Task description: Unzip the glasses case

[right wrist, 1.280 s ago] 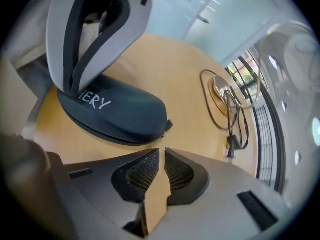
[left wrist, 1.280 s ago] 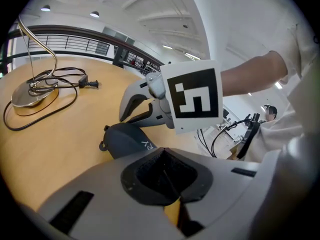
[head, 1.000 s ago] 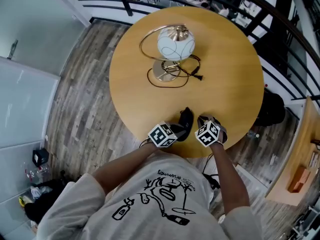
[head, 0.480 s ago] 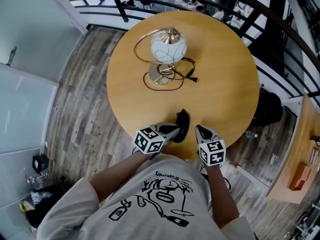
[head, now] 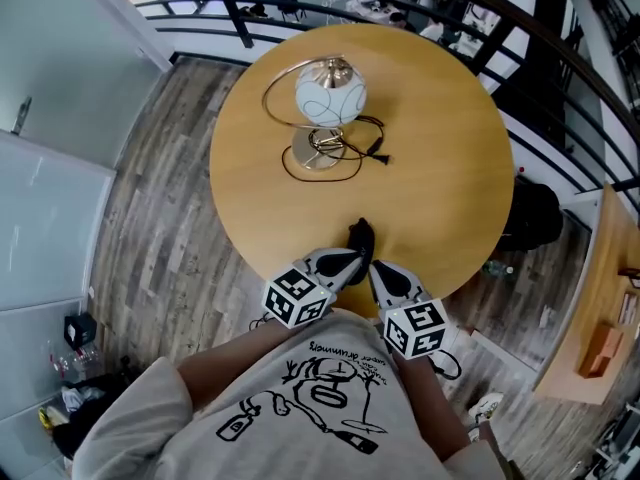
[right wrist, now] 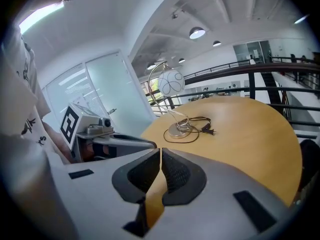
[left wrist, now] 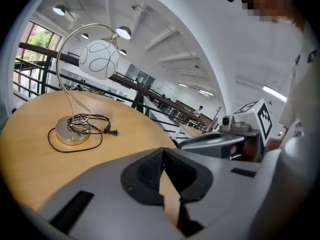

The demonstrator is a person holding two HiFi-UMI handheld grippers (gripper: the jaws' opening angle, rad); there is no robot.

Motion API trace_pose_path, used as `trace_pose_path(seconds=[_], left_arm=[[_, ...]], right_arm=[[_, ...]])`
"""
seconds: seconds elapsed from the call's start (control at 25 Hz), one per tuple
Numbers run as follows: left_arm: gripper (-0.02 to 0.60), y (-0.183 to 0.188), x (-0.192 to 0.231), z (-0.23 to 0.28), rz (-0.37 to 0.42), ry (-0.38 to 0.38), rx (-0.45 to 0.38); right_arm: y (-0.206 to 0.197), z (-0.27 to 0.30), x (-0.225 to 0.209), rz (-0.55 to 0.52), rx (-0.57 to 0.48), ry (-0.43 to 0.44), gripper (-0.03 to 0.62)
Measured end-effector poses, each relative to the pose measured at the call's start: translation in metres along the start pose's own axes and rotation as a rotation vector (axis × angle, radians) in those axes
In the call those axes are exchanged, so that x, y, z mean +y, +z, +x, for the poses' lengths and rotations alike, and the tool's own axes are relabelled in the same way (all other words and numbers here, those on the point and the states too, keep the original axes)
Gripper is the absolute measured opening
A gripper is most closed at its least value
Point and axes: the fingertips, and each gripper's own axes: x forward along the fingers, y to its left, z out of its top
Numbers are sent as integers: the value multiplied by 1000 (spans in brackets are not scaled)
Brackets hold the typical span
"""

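Note:
A small black glasses case lies on the round wooden table, close to its near edge. In the head view my left gripper points at the case's near end from the left, and I cannot tell whether it touches. My right gripper sits just right of it, a little behind the case. Neither gripper view shows the case. In the left gripper view the left gripper has its jaws closed tip to tip on nothing. The right gripper is closed the same way in its own view.
A lamp with a white globe shade, a metal hoop and a black cord stands at the far left of the table. Black railings run behind the table. The wood floor lies below, with a white wall panel at the left.
Both grippers have drawn back toward the person. The right one moved left and nearer, off the table edge. The case stays where it lay.

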Motion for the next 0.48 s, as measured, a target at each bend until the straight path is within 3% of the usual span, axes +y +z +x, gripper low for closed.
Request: trace_pose_path(seconds=[0.48], left_arm=[[8,-2,-2,-1,5,9,3]], right_arm=[[5,-3,10,-13,-46,7,23]])
